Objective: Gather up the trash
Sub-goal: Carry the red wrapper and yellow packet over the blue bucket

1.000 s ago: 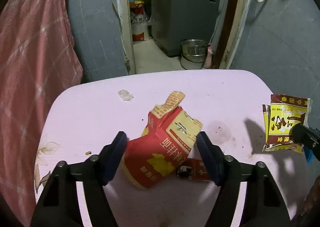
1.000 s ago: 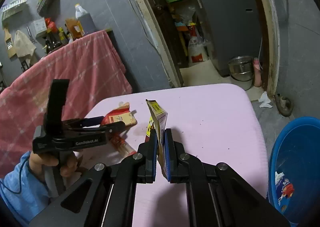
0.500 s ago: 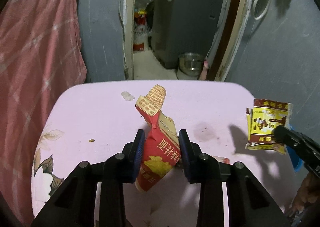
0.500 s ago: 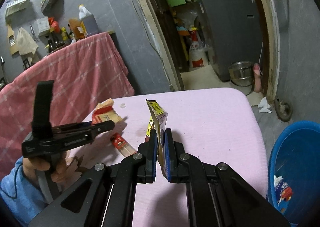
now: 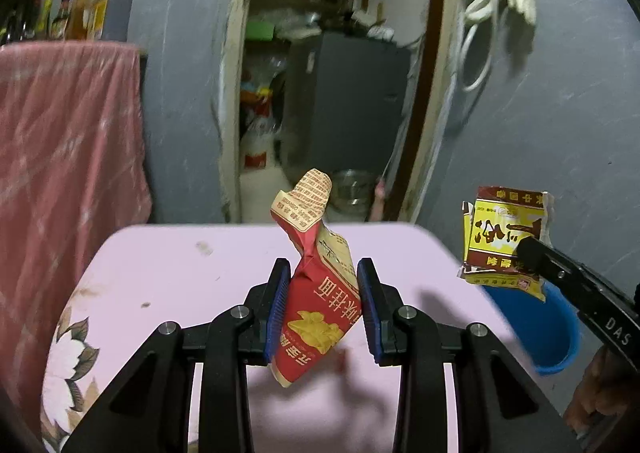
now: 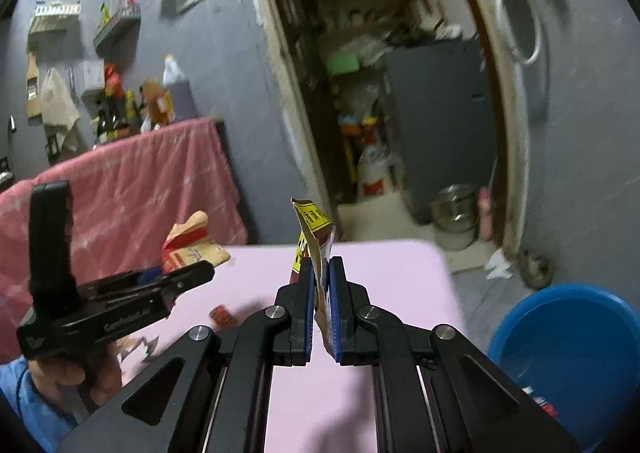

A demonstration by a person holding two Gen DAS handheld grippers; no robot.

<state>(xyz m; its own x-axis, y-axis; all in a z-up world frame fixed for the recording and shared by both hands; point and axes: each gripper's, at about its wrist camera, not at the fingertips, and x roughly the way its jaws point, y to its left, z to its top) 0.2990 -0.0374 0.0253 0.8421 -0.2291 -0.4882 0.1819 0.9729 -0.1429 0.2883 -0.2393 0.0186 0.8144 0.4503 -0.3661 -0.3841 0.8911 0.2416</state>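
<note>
My left gripper [image 5: 322,273] is shut on a crumpled red noodle bag [image 5: 320,301] and holds it above the pink table [image 5: 180,265]. The bag also shows in the right wrist view [image 6: 188,243], with the left gripper [image 6: 200,271] under it. My right gripper [image 6: 319,273] is shut on a yellow and brown wrapper [image 6: 314,237], held edge-on above the table [image 6: 380,269]. The wrapper also shows in the left wrist view [image 5: 502,231], in front of the blue basin [image 5: 532,325].
The blue basin [image 6: 572,357] stands on the floor right of the table with some trash inside. A small red wrapper [image 6: 221,315] lies on the table. A pink cloth [image 5: 60,153] hangs at the left. An open doorway [image 5: 320,113] is behind.
My left gripper closed on the red noodle bag and lifted it off the table. Both grippers rose, with the right one still holding the wrapper.
</note>
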